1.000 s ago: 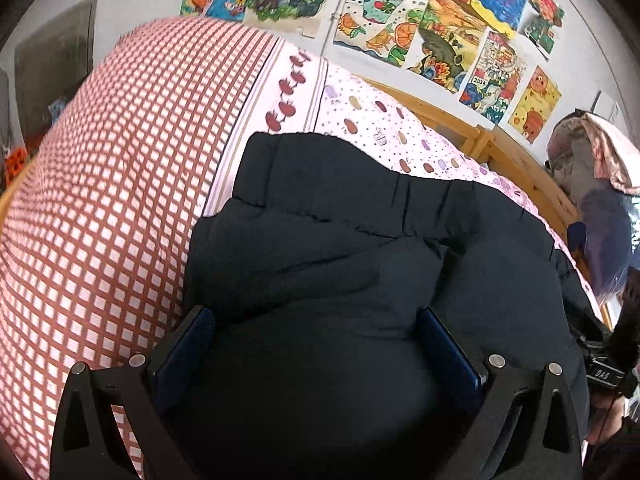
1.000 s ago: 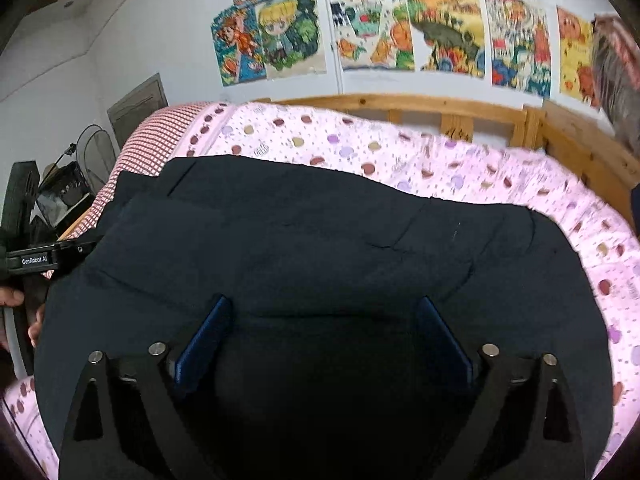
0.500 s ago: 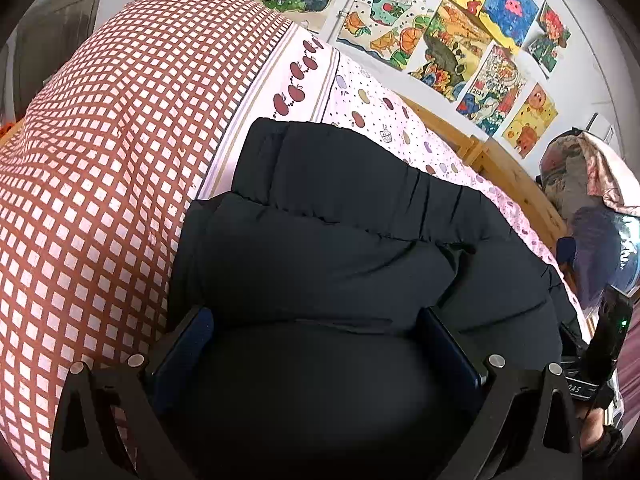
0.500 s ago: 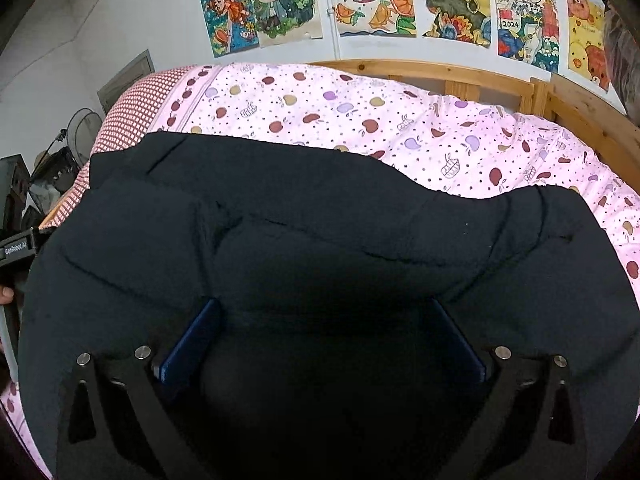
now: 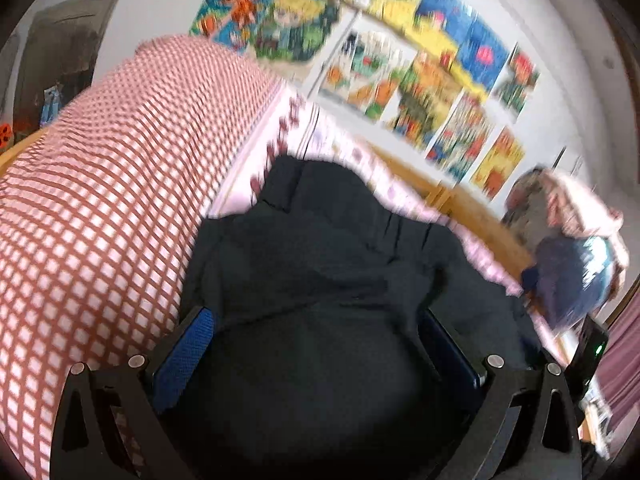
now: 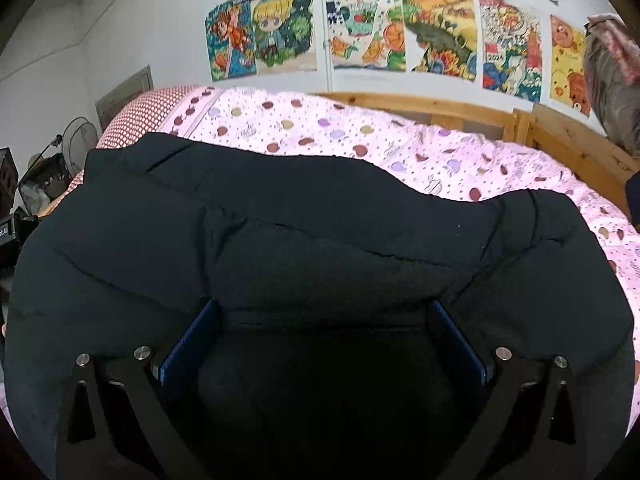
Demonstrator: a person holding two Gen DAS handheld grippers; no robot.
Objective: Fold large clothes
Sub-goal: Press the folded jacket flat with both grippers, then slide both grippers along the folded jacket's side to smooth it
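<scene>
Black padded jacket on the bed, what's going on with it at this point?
A person is folding the black padded jacket, which lies bunched on the pink patterned bedspread. The left gripper and the right gripper are both open wide over the fabric, neither pinching it. The left view is motion-blurred.

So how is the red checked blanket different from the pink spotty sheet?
The red checked blanket has a grid of small squares; the pink spotty sheet has scattered coloured fruit shapes. The blanket bulges in a tall heap; the sheet lies flatter. Both lie on the bed, beside the dark jacket.
</scene>
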